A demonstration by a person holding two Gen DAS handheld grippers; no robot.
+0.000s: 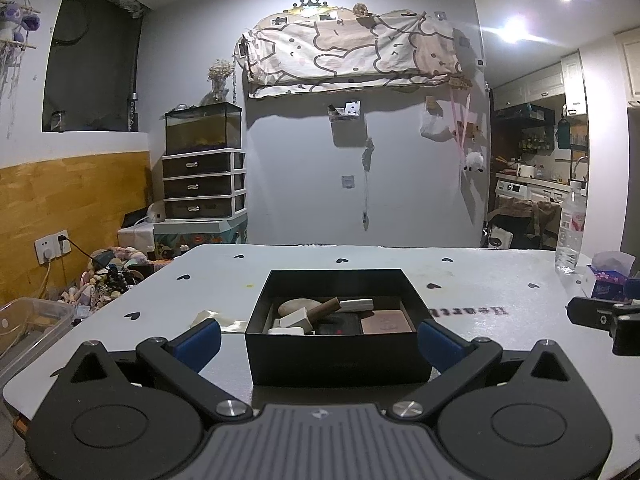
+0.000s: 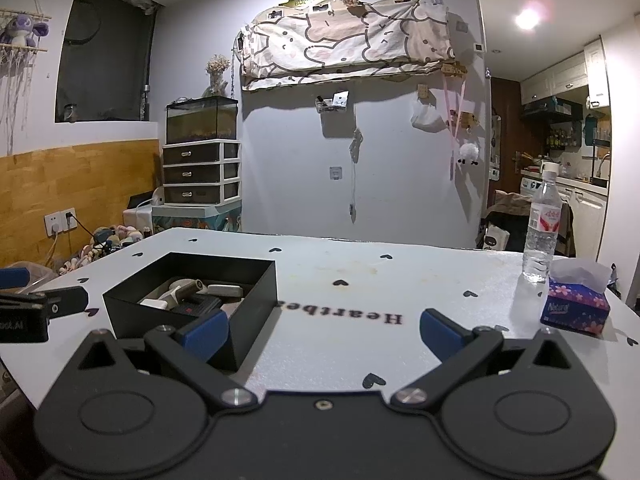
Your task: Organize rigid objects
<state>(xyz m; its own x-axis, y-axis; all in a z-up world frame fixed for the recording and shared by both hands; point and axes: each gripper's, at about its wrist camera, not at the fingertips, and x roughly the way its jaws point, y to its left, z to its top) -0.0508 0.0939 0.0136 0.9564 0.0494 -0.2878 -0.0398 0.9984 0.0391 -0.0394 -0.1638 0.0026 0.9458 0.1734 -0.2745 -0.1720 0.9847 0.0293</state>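
Observation:
A black open box point(image 1: 336, 356) stands on the white table point(image 1: 500, 280). Inside lie several rigid objects: a brown stick point(image 1: 326, 307), white blocks point(image 1: 296, 318), a flat stone point(image 1: 298, 304) and a brown tile point(image 1: 386, 321). My left gripper point(image 1: 320, 340) is open, its blue fingers straddling the box's near end without touching it. My right gripper point(image 2: 324, 330) is open and empty over bare table, to the right of the box point(image 2: 256, 292). The right gripper's body shows at the left wrist view's right edge point(image 1: 608, 320).
A water bottle point(image 2: 542, 232) and a blue tissue pack point(image 2: 576, 304) stand at the table's far right. A small pale sheet point(image 1: 212, 318) lies left of the box. Beyond the table's left edge are a clear bin point(image 1: 28, 320) and floor clutter.

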